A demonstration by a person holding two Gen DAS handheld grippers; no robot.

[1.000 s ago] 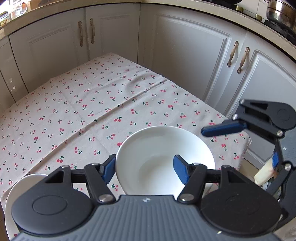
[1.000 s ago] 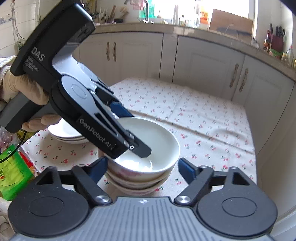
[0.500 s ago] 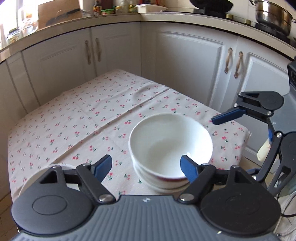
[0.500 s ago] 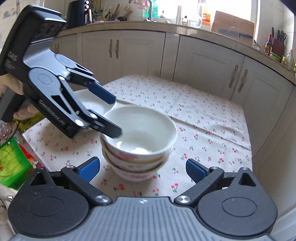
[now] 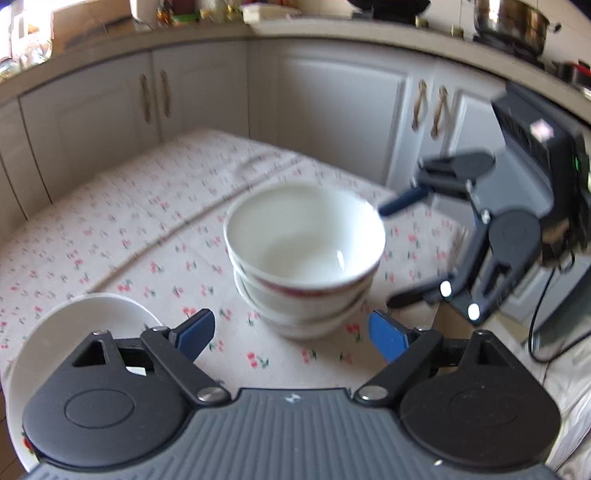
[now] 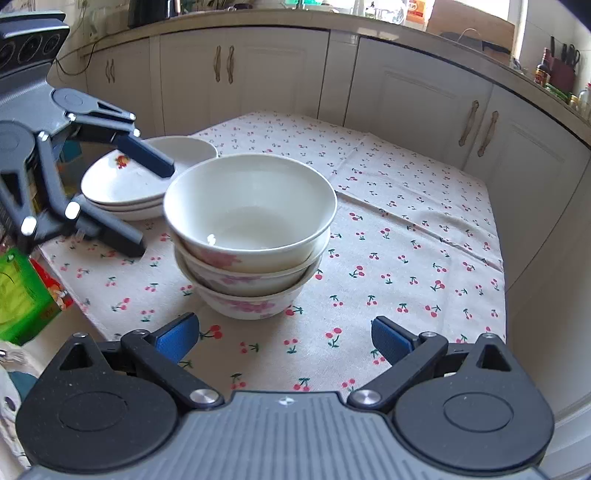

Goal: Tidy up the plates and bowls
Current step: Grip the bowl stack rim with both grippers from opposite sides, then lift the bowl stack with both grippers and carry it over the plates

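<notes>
Three white bowls with pink flower bands stand nested in a stack (image 6: 251,236) on the cherry-print tablecloth (image 6: 406,229); the same bowl stack (image 5: 304,254) fills the middle of the left wrist view. A pile of white plates (image 6: 129,181) lies left of it, and the plate pile (image 5: 74,325) shows at the lower left in the left wrist view. My left gripper (image 5: 291,334) sits just short of the bowls, jaws still opening, nothing between them. My right gripper (image 6: 284,338) is open and empty in front of the stack. Each gripper appears in the other's view: the right gripper (image 5: 400,254), the left gripper (image 6: 147,206).
White cabinet doors (image 6: 424,92) ring the table under a cluttered counter. A green packet (image 6: 22,295) lies off the table's left edge. A steel pot (image 5: 513,22) sits on the counter. The cloth beyond and right of the bowls is bare.
The left gripper let go of the top bowl, drew back from the stack and widened its jaws. The right gripper's jaws spread and it pulled back slightly, lower.
</notes>
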